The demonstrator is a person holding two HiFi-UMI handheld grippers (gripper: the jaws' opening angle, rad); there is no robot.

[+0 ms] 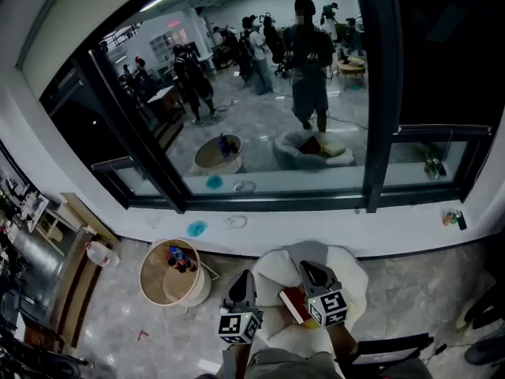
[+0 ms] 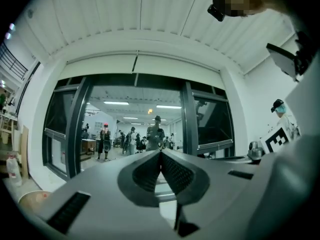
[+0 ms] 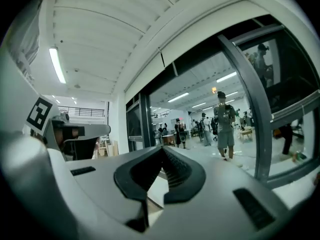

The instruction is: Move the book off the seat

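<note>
Book (image 1: 295, 304) lies on white seat (image 1: 349, 279) at lower centre, long axis slanting toward lower right, just beside right gripper (image 1: 308, 267), farther from left gripper (image 1: 245, 275); both clenched tight, empty.

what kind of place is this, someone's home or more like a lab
Probably a staged lounge corner in a lab or studio, not a home: a white cushioned seat holding a red book, a round wooden table, and a dark window mirroring several people standing around.

One book (image 1: 294, 303), one seat (image 1: 349, 273), two claws (image 1: 243, 276) (image 1: 310, 268)
</note>
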